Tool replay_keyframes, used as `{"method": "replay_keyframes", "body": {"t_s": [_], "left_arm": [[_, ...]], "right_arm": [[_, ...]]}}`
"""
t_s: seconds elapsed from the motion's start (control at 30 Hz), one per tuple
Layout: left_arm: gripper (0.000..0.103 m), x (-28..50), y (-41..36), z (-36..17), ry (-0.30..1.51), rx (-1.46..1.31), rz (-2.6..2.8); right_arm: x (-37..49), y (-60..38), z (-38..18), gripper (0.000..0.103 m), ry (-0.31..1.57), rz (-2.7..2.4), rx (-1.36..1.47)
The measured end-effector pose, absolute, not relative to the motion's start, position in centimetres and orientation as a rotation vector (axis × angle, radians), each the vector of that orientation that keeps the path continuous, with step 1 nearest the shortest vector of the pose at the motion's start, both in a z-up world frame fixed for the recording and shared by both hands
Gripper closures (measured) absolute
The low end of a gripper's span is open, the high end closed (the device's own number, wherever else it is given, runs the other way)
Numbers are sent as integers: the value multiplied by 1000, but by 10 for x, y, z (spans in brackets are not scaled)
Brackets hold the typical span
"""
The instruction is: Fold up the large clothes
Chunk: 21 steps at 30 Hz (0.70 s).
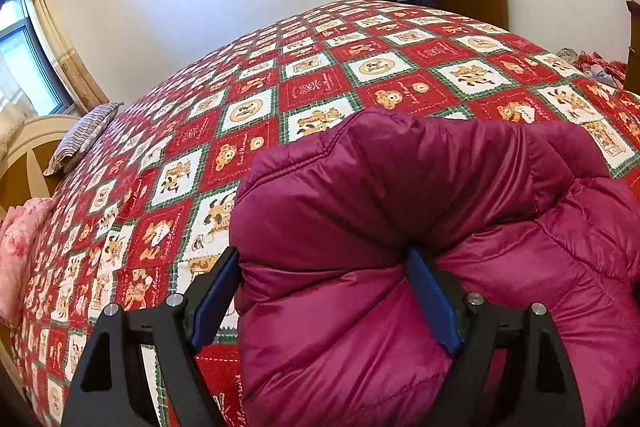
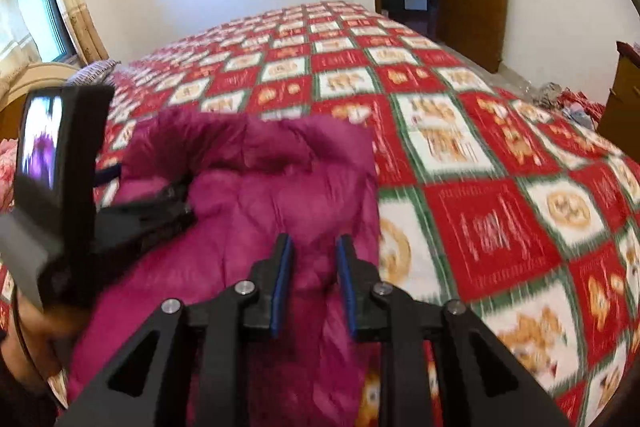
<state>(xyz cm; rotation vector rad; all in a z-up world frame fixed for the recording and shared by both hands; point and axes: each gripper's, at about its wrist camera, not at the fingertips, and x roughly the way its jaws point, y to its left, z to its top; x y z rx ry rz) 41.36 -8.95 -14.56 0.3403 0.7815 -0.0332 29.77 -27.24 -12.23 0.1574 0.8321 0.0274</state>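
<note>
Presently, jacket (image 1: 400, 227) bunched on bed (image 1: 320, 75): left gripper (image 1: 324, 267) spread wide around a puffy fold, right gripper (image 2: 314, 259) narrowly parted over fabric; slippery padding may spring loose, undoing the fold

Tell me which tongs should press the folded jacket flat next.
Left, probably. The left tongs stand wide around the bulging fold of the magenta quilted puffer jacket; the right tongs sit narrow near its edge beside the red patchwork bedspread.
</note>
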Motion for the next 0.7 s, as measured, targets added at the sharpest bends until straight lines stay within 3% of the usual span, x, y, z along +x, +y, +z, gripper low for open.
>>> {"method": "replay_keyframes", "body": {"t_s": [0.3, 0.4, 0.53, 0.7], "left_arm": [[19, 408, -93, -144, 775, 390, -19], [19, 403, -78, -139, 828, 293, -76], [19, 378, -47, -126, 865, 148, -141], [19, 337, 9, -112, 818, -70, -128]], "right_arm": [[301, -285, -157, 65, 821, 16, 256], [304, -286, -154, 64, 847, 24, 259], [286, -306, -146, 56, 857, 62, 393], [249, -331, -138, 56, 783, 84, 524]]}}
